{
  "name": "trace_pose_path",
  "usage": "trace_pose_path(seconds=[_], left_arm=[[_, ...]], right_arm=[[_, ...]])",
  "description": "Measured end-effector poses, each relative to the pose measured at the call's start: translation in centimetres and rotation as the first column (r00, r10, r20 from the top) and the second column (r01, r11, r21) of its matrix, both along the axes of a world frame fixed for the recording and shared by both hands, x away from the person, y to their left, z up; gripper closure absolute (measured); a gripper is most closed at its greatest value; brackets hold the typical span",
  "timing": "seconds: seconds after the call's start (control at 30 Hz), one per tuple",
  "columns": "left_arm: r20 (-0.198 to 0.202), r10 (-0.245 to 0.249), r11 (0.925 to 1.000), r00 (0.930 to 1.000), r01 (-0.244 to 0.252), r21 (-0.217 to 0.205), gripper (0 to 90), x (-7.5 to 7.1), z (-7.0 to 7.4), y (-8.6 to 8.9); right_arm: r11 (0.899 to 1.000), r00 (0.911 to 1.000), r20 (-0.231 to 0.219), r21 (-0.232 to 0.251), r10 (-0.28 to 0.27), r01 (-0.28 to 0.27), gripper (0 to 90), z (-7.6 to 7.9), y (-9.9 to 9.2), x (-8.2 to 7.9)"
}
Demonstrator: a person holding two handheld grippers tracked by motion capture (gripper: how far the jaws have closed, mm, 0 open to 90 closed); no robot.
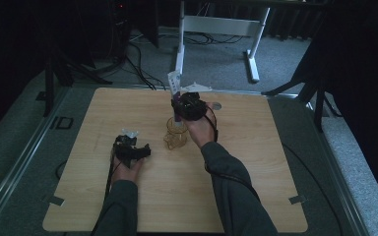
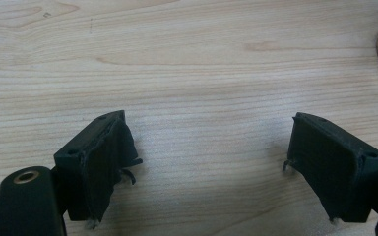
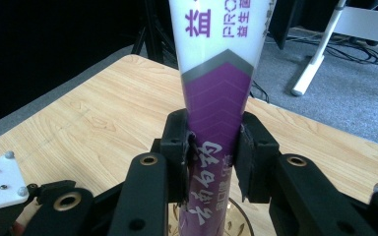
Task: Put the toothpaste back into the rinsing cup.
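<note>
Near us the left gripper (image 1: pixel 134 141) rests on the table (image 1: pixel 256 162), jaws spread on nothing. Farther out our right gripper (image 3: pixel 211 147) pinches a purple-white tube (image 3: pixel 218 93), upright over an amber glass cup (image 1: pixel 175 133) mid-table.

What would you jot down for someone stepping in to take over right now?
Right hand-held gripper: shut on the purple-and-white tube, held upright with its lower end in the amber glass cup near the middle of the wooden table.
Left hand-held gripper: open, nothing between its jaws, low over bare wood to the left of the cup.
Done: tube brought to the cup.
Left: probably let go of the tube so it stands in the cup, then draw the right hand back.
</note>
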State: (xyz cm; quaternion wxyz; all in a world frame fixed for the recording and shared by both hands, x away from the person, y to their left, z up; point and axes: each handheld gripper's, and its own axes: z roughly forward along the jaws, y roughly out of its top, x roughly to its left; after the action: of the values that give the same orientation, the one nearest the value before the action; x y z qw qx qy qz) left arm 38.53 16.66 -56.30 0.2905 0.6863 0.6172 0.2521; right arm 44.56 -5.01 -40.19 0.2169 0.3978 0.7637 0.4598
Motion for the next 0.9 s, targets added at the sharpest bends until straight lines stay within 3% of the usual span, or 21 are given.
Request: trace_pose_path(seconds=[0.3,0.9], left_arm=[[0.000,0.000,1.0000,1.0000,0.000,0.000,15.5,0.0,0.0,0.0],[0.001,0.000,1.0000,1.0000,0.000,0.001,15.5,0.0,0.0,0.0]], right_arm=[[1.000,0.9999,-0.002,-0.014,0.012,-0.012,69.2,-0.1,0.1,0.0],[0.997,0.9995,-0.028,-0.078,0.016,-0.019,68.6,-2.1,0.1,-0.2]])
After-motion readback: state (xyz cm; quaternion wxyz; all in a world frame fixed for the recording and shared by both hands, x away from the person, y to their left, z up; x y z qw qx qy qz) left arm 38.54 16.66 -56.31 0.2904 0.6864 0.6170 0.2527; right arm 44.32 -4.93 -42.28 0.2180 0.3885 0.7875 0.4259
